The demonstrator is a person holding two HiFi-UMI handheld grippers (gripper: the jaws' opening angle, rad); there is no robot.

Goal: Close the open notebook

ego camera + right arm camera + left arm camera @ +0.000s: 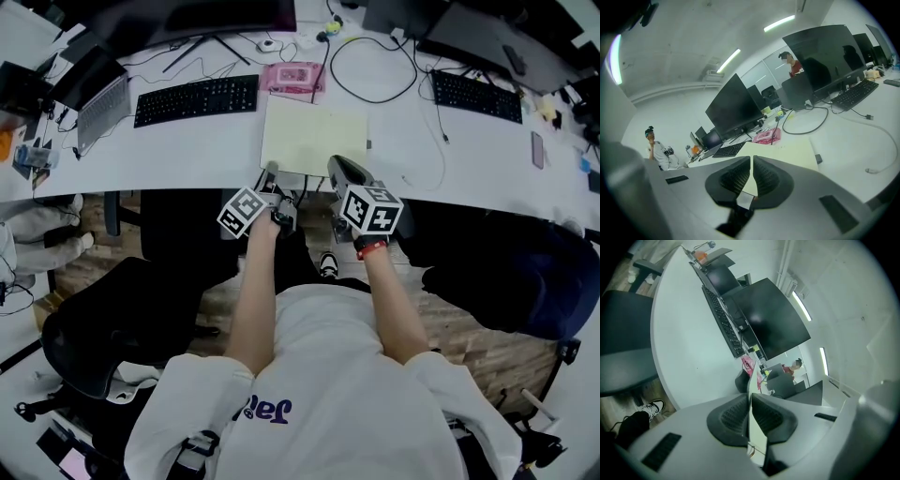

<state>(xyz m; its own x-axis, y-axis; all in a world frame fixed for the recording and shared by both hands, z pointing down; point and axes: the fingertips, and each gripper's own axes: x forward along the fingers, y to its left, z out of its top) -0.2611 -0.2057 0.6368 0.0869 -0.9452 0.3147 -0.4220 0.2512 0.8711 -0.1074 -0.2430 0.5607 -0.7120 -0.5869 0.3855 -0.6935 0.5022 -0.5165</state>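
White curved desk (pixel 187 150) w/ monitors (pixel 733 110), wood floor (pixel 487 352), black chairs (pixel 103 328), ceiling strip lights (pixel 779 23).

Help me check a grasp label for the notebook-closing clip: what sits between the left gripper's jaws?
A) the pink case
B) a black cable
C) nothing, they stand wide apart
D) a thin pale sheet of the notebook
D: in the left gripper view the left gripper has its jaws pressed on a thin pale sheet seen edge-on, at the near edge of the notebook.

The pale yellow paper notebook (pixel 314 139) lies open and flat on the white desk (pixel 187 150). Its plain pages face up. It sits close to the desk's near edge.
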